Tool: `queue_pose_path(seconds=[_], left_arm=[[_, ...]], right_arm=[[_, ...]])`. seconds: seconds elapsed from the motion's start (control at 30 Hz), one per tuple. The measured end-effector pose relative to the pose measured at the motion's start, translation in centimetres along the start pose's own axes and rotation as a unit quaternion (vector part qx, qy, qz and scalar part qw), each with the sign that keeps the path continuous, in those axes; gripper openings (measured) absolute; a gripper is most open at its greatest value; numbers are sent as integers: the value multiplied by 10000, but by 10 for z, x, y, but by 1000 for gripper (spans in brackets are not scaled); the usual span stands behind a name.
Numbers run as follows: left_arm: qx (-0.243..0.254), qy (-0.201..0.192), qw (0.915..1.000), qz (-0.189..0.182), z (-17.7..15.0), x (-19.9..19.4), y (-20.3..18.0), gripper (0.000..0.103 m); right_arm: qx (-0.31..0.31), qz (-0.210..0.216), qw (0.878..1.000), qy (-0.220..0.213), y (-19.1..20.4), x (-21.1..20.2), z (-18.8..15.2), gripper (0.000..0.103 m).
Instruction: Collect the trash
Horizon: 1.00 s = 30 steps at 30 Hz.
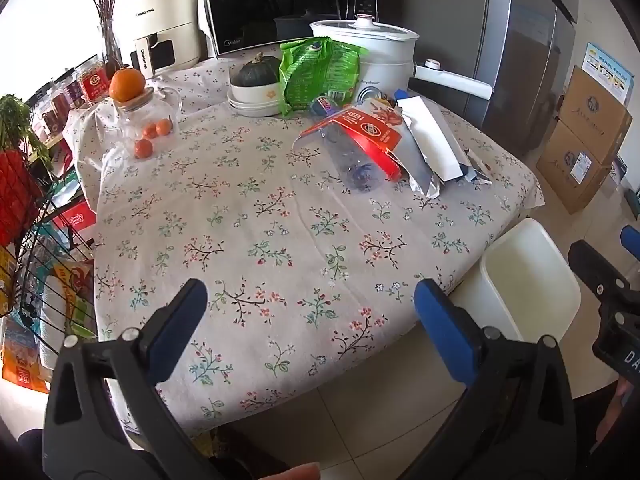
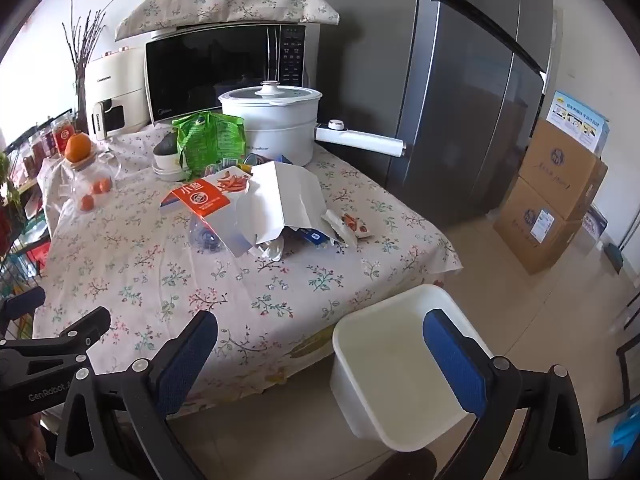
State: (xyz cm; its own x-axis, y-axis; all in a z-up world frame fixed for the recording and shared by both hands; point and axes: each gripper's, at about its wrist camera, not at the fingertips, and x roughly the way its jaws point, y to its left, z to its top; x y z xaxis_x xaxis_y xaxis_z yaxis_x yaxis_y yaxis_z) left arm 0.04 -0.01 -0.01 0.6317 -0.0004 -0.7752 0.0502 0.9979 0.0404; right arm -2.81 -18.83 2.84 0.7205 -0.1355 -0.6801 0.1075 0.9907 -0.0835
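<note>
A pile of trash lies on the far right part of the flowered table (image 1: 248,240): an orange snack box (image 1: 360,132) over a clear plastic bottle (image 1: 356,172), a white paper wrapper (image 1: 432,144), and a green bag (image 1: 320,72) behind them. The right wrist view shows the same orange box (image 2: 204,200), white wrapper (image 2: 284,200), a small snack packet (image 2: 354,224) and green bag (image 2: 212,140). A white bin (image 2: 400,368) stands on the floor at the table's near right corner. My left gripper (image 1: 312,296) hangs open over the near tablecloth. My right gripper (image 2: 320,322) is open above the bin, holding nothing.
At the back of the table stand a microwave (image 2: 224,72), a white cooker (image 2: 276,120) with a long handle, an air fryer (image 1: 164,28) and a squash in bowls (image 1: 256,88). A glass jar with oranges (image 1: 148,120) sits far left. A fridge (image 2: 472,100), cardboard boxes (image 2: 552,196) and a wire rack (image 1: 36,264) flank the table.
</note>
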Motion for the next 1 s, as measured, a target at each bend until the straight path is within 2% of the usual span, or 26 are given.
queue_pose_path(seconds=[0.57,1.0], left_arm=[[-13,-218,9998,34,1,-8,1,103],[-29,-242,9997,24,1,-9,2,103]], right_arm=[[-88,-51,9999,-7,2,-3,-3,103],[-150,-46,9999,21,5,2,-1,103]])
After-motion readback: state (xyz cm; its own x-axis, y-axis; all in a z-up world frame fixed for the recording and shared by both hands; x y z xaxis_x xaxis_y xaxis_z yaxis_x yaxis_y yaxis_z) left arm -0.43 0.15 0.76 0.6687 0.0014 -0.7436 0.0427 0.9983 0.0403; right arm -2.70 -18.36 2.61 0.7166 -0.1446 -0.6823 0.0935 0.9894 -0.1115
